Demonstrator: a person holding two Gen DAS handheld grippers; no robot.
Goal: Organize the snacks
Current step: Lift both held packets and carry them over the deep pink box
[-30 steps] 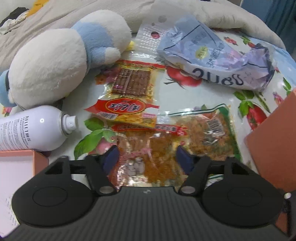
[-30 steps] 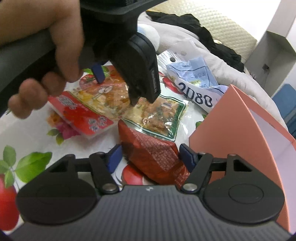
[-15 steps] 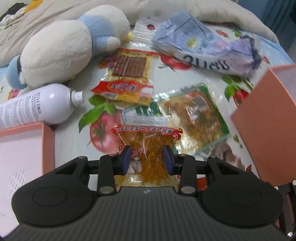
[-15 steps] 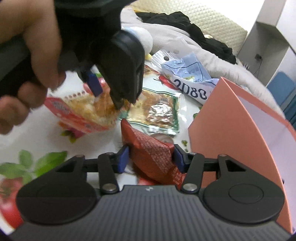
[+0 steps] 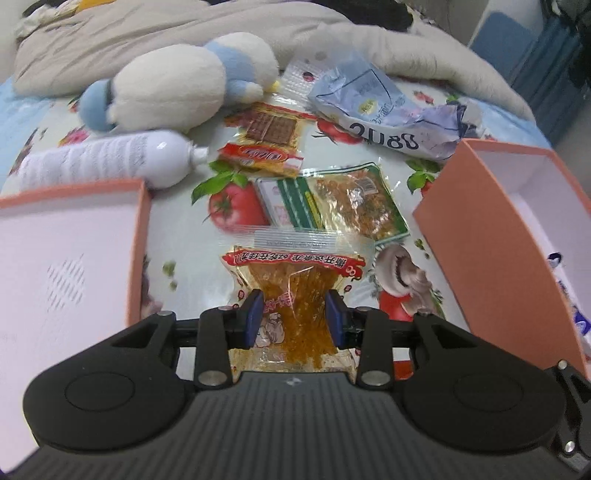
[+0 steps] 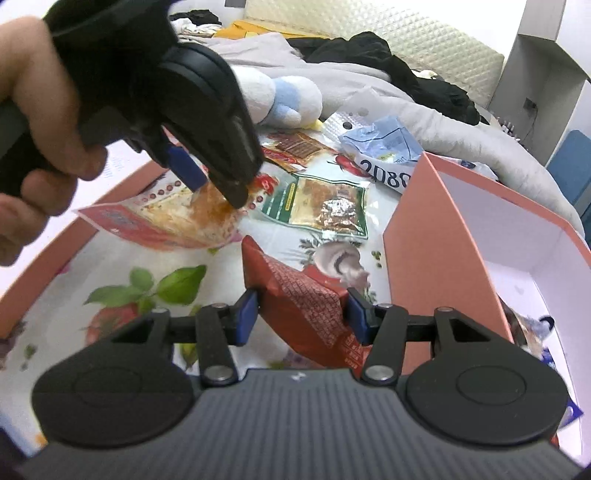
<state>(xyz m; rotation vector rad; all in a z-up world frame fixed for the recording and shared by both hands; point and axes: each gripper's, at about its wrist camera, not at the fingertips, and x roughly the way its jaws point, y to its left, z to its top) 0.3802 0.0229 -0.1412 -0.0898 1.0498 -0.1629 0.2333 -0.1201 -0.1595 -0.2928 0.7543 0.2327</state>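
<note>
My left gripper (image 5: 293, 317) is shut on an orange snack packet with a red band (image 5: 291, 291) and holds it above the fruit-print cloth; that packet also shows in the right wrist view (image 6: 173, 221), hanging from the left gripper (image 6: 218, 188). My right gripper (image 6: 301, 314) is shut on a dark red snack packet (image 6: 299, 299), lifted beside the right pink box (image 6: 480, 236). A green snack packet (image 5: 332, 199) and a brown-and-red packet (image 5: 269, 140) lie on the cloth further off.
A pink box (image 5: 74, 258) stands at the left and another (image 5: 498, 236) at the right with items inside. A white spray bottle (image 5: 110, 162), a plush toy (image 5: 177, 81), a crumpled blue bag (image 5: 388, 110) and a grey blanket (image 5: 184, 33) lie behind.
Both grippers closed on their packets and lifted them. The left gripper pulled back with the orange packet, so both pink boxes now show at its sides.
</note>
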